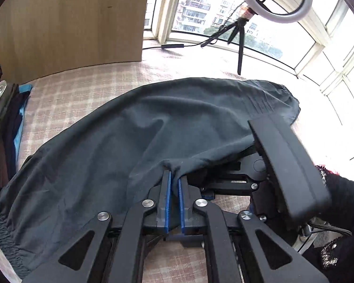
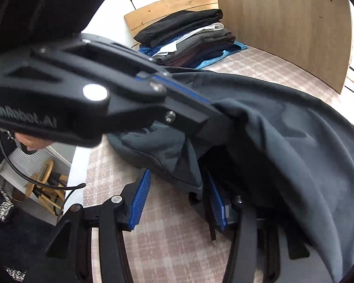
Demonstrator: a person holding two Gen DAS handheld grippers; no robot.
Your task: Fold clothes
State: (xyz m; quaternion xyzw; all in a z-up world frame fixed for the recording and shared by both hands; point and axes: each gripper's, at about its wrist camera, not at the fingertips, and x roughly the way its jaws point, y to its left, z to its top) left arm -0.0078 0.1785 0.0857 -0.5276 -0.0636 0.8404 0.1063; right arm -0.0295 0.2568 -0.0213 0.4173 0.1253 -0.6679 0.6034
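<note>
Dark grey garment [image 1: 134,127]: sprawled over the pink checked bedcover [image 1: 66,94], filling the middle of the left wrist view.
Left gripper [image 1: 174,176]: blue pads nearly together, pinching a bunched fold of the garment, lower centre.
Right gripper [image 2: 177,188]: jaws spread, cloth draped over its right finger, nothing clamped.
Folded pile [image 2: 188,37]: stacked at upper centre of the right wrist view, near the wooden board [image 2: 283,23].
Ring light [image 1: 273,0]: upper right, at the window.

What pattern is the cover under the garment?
Pink-and-white plaid cover, clearest in the left wrist view beyond the dark grey garment.
</note>
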